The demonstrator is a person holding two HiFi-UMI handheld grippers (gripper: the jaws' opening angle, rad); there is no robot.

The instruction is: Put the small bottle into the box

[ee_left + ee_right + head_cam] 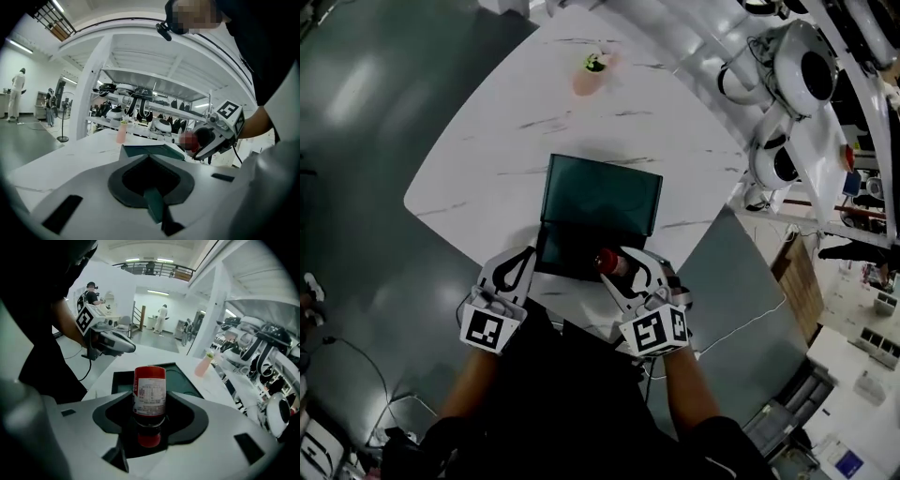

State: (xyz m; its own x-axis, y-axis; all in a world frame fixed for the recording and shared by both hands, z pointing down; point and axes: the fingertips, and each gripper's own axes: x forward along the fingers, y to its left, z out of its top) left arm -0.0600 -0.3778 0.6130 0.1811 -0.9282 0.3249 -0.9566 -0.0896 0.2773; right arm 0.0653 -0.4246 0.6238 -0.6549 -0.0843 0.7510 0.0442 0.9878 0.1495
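A small red bottle (150,397) with a white label lies along my right gripper (150,413), which is shut on it, cap toward the camera. In the head view the bottle (607,260) hangs over the near right edge of the dark green box (567,251). The box stands open on the white table, its lid (600,195) leaning back. My left gripper (532,251) is shut, its tips at the box's near left corner. From the left gripper view the box (150,151) lies just beyond the tips (149,161), and the right gripper (206,143) is to the right.
A pink bottle (593,73) with a green top stands at the far side of the marble table (487,159). White robot machines (797,84) line the right. The table's near edge is close to my body. People stand far off in the room (161,317).
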